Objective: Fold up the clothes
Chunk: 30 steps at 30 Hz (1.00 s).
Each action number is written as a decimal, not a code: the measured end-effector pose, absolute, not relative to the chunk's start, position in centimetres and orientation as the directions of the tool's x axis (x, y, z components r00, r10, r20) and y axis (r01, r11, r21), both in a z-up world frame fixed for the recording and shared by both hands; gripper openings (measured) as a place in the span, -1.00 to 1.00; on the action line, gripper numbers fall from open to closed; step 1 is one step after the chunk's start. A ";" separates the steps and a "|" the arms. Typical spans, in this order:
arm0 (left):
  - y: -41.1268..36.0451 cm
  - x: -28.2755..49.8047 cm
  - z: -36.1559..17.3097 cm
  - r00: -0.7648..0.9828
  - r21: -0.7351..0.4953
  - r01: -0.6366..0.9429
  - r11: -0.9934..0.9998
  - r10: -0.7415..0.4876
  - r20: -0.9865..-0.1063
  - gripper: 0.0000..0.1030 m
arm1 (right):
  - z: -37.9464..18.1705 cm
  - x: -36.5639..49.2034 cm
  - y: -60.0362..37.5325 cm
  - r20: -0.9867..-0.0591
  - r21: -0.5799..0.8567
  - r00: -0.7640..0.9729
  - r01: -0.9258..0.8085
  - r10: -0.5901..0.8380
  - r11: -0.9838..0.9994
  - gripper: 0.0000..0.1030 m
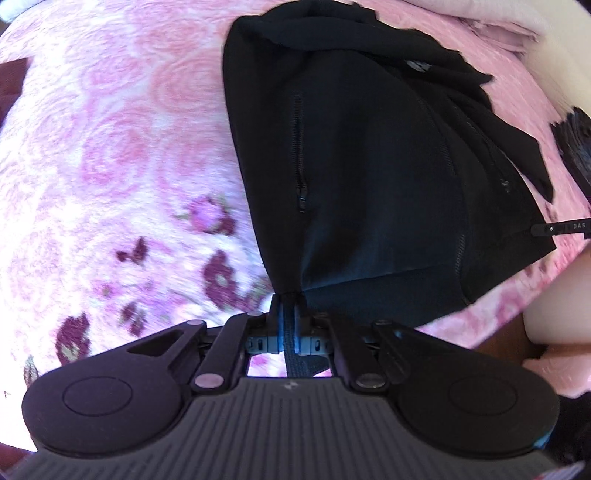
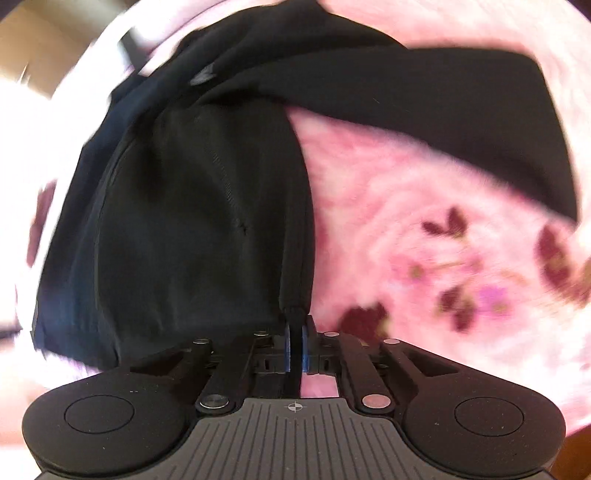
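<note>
A black zip jacket [image 1: 369, 155] lies on a pink flowered blanket [image 1: 110, 147]. My left gripper [image 1: 289, 301] is shut on the jacket's near left hem corner, with black cloth pinched between the blue pads. A zipped pocket [image 1: 300, 155] runs up from there. In the right wrist view the same jacket [image 2: 192, 206] hangs from my right gripper [image 2: 295, 317], which is shut on the near right hem corner. A sleeve [image 2: 461, 107] stretches out to the right across the blanket [image 2: 424, 221]. The right view is blurred.
A pale pink pillow or bedding [image 1: 480, 18] lies at the far right. A dark object [image 1: 576, 147] sits at the right edge of the bed. A dark red patch [image 1: 11, 81] shows at the left edge.
</note>
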<state>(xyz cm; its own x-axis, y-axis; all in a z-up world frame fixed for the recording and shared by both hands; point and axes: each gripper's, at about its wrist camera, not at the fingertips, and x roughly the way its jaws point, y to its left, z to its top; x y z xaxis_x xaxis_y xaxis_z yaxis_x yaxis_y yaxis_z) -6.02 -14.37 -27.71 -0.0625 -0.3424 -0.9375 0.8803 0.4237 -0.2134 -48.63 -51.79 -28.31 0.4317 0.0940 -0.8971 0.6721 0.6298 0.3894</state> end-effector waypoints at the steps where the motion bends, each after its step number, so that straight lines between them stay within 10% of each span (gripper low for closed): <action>1: -14.2 -6.7 -27.5 -0.077 -0.222 0.883 0.414 -0.339 -0.938 -0.95 | -27.5 -49.3 -51.6 -0.906 0.371 0.413 0.666 0.095 0.647 -0.94; 9: -12.8 -10.3 -28.0 -0.073 -0.150 0.904 0.400 -0.202 -0.977 -0.88 | -26.0 -51.9 -48.9 -0.932 0.332 0.334 0.636 0.140 0.696 -0.91; 11: -13.9 -10.4 -26.8 -0.015 -0.078 0.930 0.358 -0.174 -0.985 -0.84 | -25.1 -51.5 -48.6 -0.942 0.283 0.322 0.622 0.090 0.730 -0.57; 13: -16.0 -9.8 -24.9 0.046 -0.019 0.948 0.317 -0.196 -0.980 -0.58 | -23.4 -51.6 -48.8 -0.945 0.187 0.326 0.605 -0.026 0.774 0.46; 14: -17.5 -9.4 -24.0 0.078 0.008 0.953 0.303 -0.218 -0.973 -0.46 | -22.6 -51.5 -49.5 -0.934 0.150 0.346 0.597 -0.085 0.788 0.53; 22: -37.1 -10.6 -23.3 0.170 0.177 0.984 0.028 -0.466 -0.869 -0.05 | -23.9 -48.7 -59.9 -0.893 0.004 0.373 0.568 -0.252 0.823 0.54; 30: -54.2 -13.2 -31.2 0.218 0.378 0.885 -0.272 -0.475 -0.853 -0.20 | -25.3 -47.7 -66.5 -0.891 -0.037 0.383 0.472 -0.243 0.881 0.54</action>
